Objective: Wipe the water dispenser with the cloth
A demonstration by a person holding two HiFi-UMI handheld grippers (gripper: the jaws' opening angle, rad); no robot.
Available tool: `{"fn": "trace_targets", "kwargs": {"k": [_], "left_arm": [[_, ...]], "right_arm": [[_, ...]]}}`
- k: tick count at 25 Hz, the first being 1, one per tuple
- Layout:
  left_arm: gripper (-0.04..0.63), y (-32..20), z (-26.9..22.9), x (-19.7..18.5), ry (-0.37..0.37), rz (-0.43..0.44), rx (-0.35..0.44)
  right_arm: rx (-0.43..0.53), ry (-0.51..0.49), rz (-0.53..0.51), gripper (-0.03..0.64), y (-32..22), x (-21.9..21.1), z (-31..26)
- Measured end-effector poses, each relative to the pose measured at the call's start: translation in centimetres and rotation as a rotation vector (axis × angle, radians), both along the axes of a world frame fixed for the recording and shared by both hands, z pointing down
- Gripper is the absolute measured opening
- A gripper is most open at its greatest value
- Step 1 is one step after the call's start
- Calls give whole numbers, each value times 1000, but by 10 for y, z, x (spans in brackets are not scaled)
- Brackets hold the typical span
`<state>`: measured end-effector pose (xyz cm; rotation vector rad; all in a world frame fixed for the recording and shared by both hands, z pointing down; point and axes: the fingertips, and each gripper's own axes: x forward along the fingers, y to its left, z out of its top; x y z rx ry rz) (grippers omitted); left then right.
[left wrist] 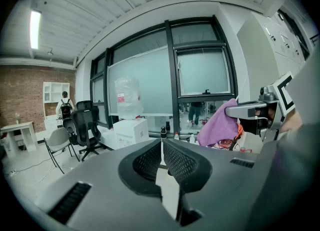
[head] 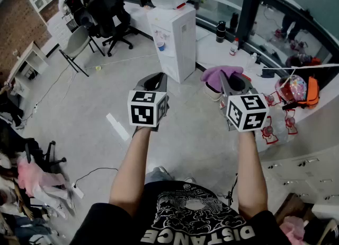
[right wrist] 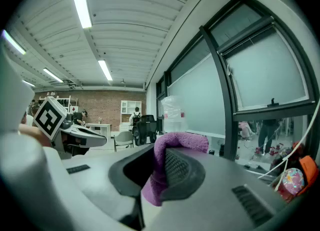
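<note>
A white water dispenser (head: 172, 37) with a clear bottle on top stands ahead of me by the window ledge; it also shows far off as the dispenser (left wrist: 129, 127) and the dispenser (right wrist: 172, 117). My right gripper (head: 225, 82) is shut on a purple cloth (head: 220, 75), which drapes over the jaw tips. In the right gripper view the cloth (right wrist: 167, 162) is pinched between the jaws. My left gripper (head: 154, 82) is shut with nothing in it, and the cloth (left wrist: 220, 125) hangs to its right. Both grippers are held well short of the dispenser.
Black office chairs (head: 108, 10) and a grey folding chair (head: 77, 45) stand at the left rear. A white ledge (head: 222, 50) with bottles runs along the windows. An orange bag (head: 304, 93) sits at the right. Cables trail over the grey floor (head: 95, 116).
</note>
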<state>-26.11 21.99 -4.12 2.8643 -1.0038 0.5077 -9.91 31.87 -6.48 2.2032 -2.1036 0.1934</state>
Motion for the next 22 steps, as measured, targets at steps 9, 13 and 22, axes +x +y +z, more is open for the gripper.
{"fn": "trace_targets", "kwargs": {"k": [9, 13, 22], "left_arm": [[26, -20, 11, 3, -8, 6, -17], [26, -44, 18, 10, -9, 9, -28], [26, -141, 22, 47, -7, 54, -39]], "right_arm": [[-6, -11, -5, 32, -21, -3, 12], [-15, -10, -2, 32, -45, 2, 17], [-42, -8, 29, 32, -139, 29, 23]]}}
